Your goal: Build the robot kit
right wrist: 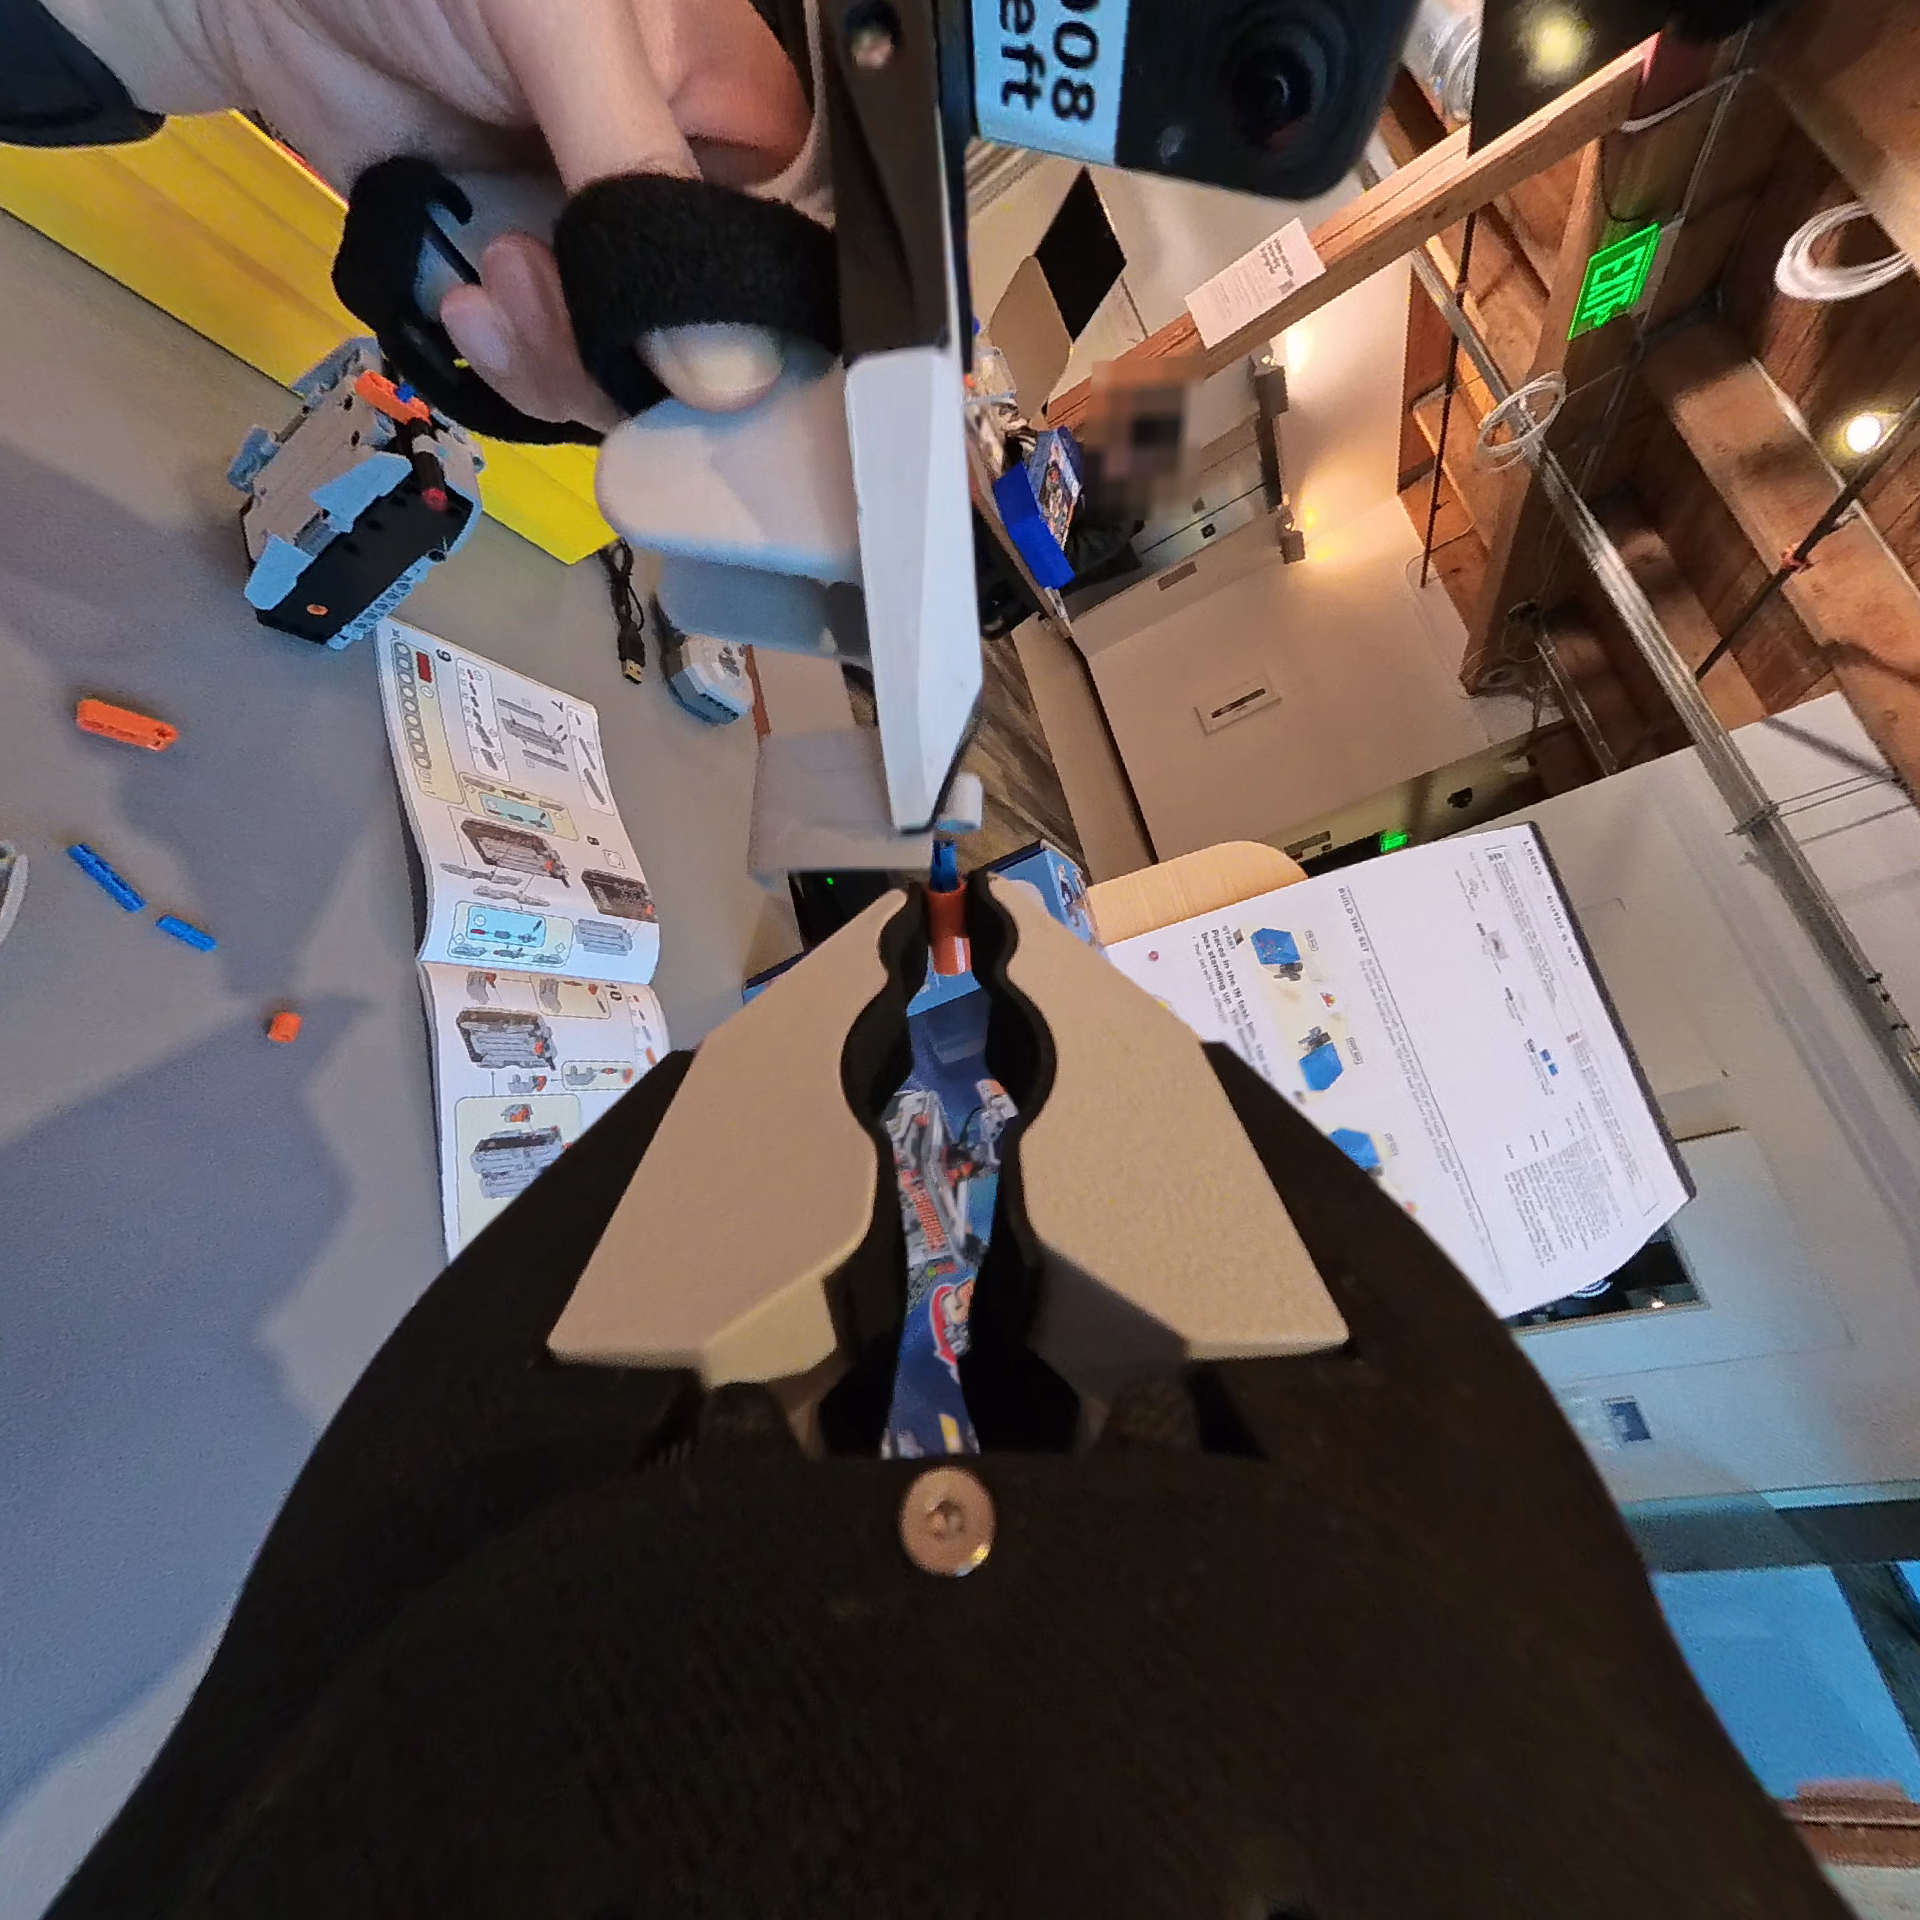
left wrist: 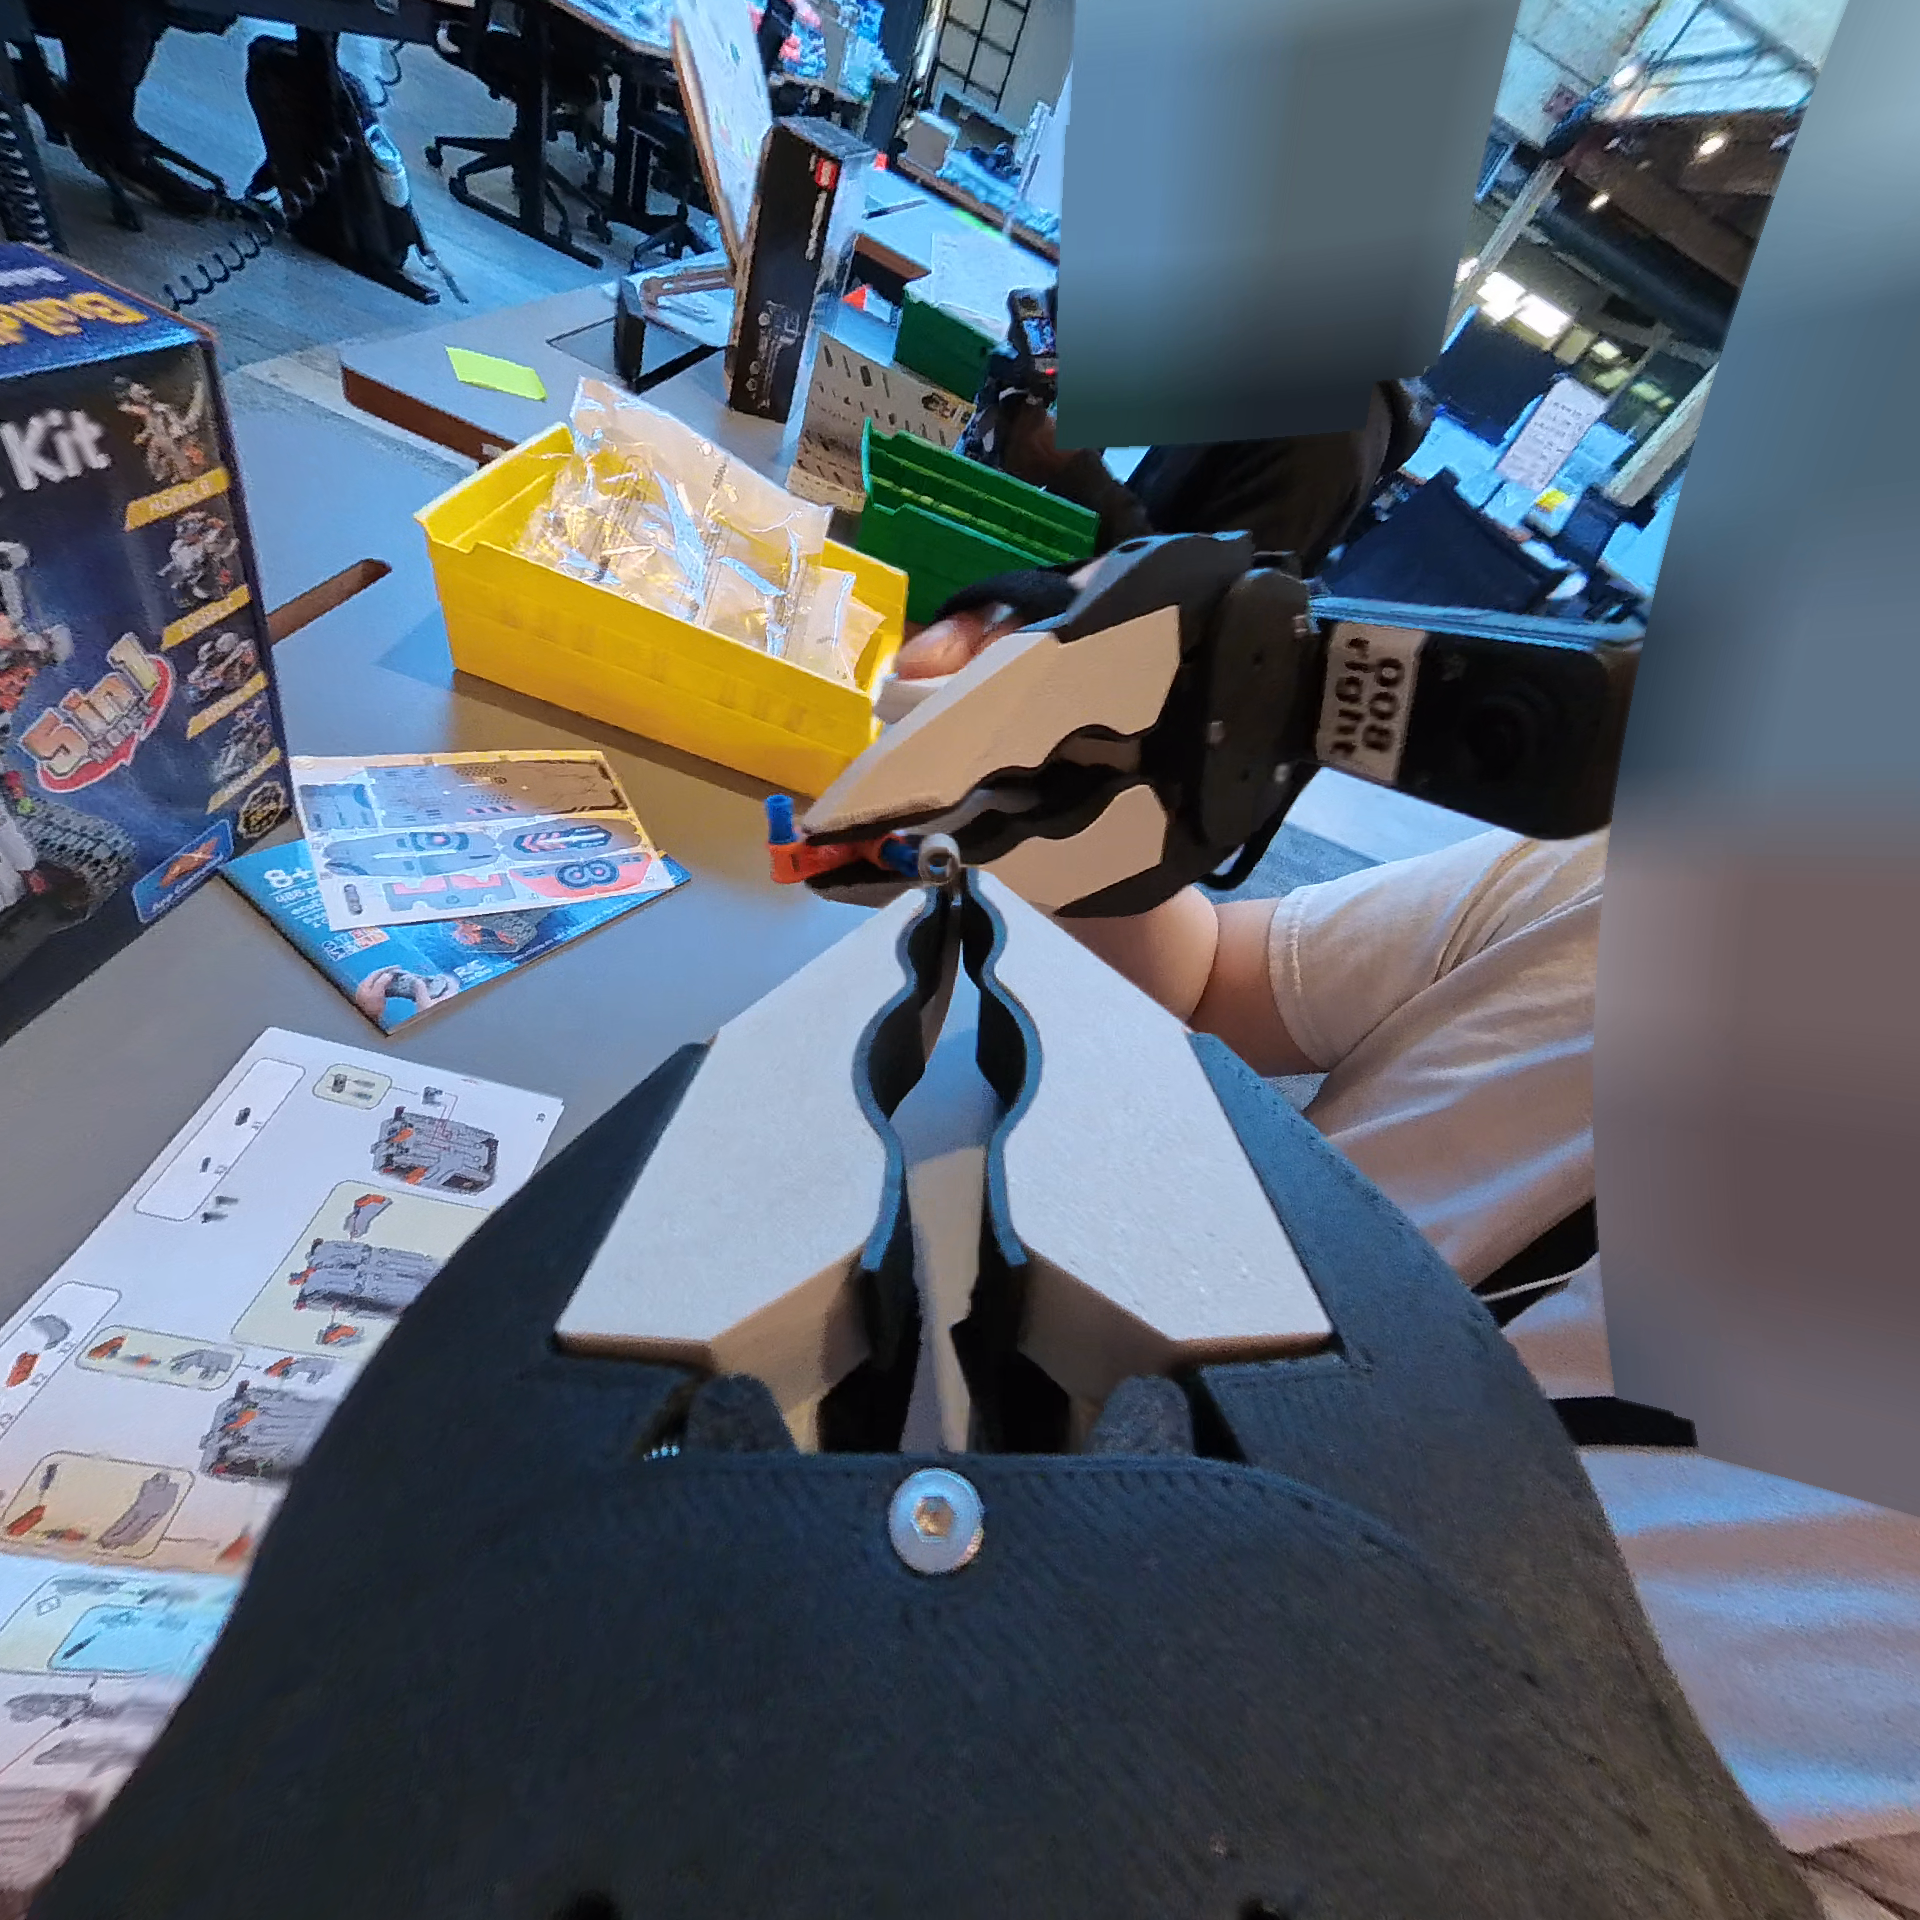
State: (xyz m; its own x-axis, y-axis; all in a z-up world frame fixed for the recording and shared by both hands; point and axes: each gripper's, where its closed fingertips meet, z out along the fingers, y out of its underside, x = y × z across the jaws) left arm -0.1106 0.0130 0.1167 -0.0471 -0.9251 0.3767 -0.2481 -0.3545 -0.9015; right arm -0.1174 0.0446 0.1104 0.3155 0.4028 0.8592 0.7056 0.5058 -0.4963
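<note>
My left gripper [left wrist: 948, 902] is shut on a small grey connector piece [left wrist: 943, 852] held at its tips. My right gripper [left wrist: 883, 831] comes in from the right and is shut on a small orange piece with blue pins [left wrist: 816, 860]. The grey piece sits against a blue pin of the orange piece. In the right wrist view my right gripper [right wrist: 945, 904] grips the orange piece [right wrist: 945, 935] upright, with a blue pin on top. The left gripper [right wrist: 930, 816] reaches down from above with the grey piece [right wrist: 964, 800] just over that pin. Both are held above the grey table [left wrist: 582, 1039].
A yellow bin [left wrist: 644, 665] of plastic bags and green bins [left wrist: 966, 520] stand behind. A kit box [left wrist: 114, 623], a sticker sheet [left wrist: 468, 831] and an open instruction booklet [left wrist: 312, 1247] lie left. A partly built model [right wrist: 353, 499] and loose orange [right wrist: 125, 724] and blue pieces [right wrist: 104, 876] lie on the table. Left and right tips are no more than a few centimetres apart.
</note>
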